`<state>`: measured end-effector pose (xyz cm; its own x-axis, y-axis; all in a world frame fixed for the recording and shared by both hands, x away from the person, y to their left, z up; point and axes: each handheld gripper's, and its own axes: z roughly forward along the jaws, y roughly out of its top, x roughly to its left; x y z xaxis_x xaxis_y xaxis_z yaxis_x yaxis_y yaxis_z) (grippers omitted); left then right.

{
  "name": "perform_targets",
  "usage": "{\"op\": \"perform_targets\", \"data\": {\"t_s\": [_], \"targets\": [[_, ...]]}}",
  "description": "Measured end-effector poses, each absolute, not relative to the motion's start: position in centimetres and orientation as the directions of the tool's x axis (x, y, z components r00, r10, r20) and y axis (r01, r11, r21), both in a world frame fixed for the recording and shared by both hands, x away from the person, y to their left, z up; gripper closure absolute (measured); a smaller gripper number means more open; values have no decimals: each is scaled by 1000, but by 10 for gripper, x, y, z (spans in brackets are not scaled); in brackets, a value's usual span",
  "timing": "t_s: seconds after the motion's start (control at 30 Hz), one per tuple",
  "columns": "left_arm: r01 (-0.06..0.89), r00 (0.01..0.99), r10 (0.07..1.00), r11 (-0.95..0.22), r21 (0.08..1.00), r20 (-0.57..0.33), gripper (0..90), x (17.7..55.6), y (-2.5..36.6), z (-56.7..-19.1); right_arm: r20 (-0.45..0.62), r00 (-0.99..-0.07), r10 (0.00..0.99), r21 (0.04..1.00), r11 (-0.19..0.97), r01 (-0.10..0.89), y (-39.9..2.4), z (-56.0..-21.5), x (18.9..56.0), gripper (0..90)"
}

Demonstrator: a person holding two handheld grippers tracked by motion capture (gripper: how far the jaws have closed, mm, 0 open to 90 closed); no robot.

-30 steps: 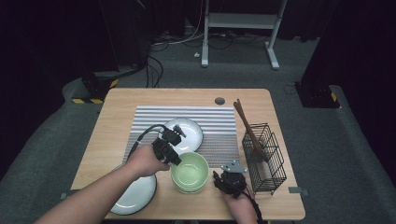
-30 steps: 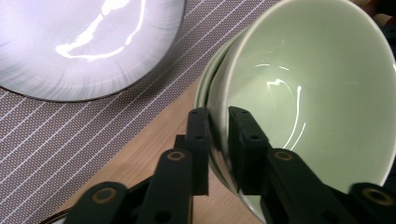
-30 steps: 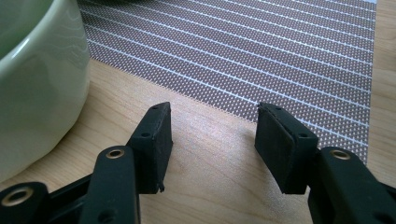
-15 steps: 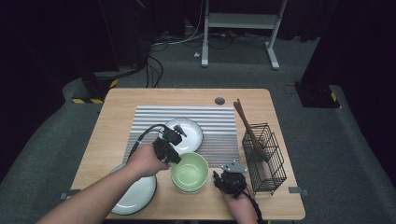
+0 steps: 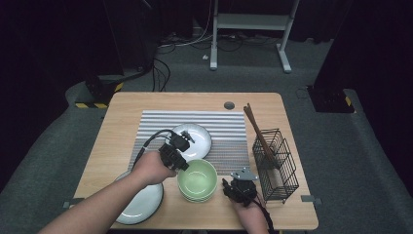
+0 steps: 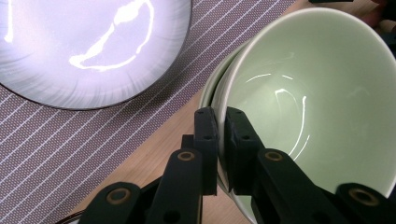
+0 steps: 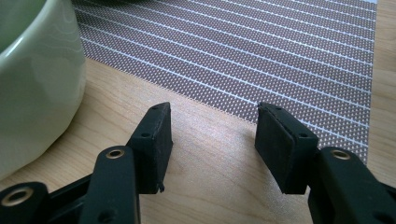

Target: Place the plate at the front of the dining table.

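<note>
The left gripper (image 6: 219, 140) pinches the rim of the top green bowl (image 5: 197, 178), lower centre, probably stacked; glazed, slippery and breakable, so grip the rim firmly; right gripper (image 7: 212, 140) gapes empty.

Two green bowls (image 5: 197, 179), stacked. Two white plates: one on mat (image 5: 197, 137), one at front-left table edge (image 5: 141, 207). One striped mat (image 5: 229, 131), one wire rack (image 5: 276, 165) w/ chopsticks, no. unclear.
</note>
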<state>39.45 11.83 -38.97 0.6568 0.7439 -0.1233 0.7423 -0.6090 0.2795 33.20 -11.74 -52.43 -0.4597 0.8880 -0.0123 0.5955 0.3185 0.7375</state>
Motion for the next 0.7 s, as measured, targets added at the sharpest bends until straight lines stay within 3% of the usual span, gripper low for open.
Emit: {"op": "perform_targets", "data": {"t_s": [0.7], "targets": [[744, 656, 737, -596, 303, -162, 849, 394, 121, -384, -7, -458, 889, 737, 315, 598, -117, -524, 332, 457]]}}
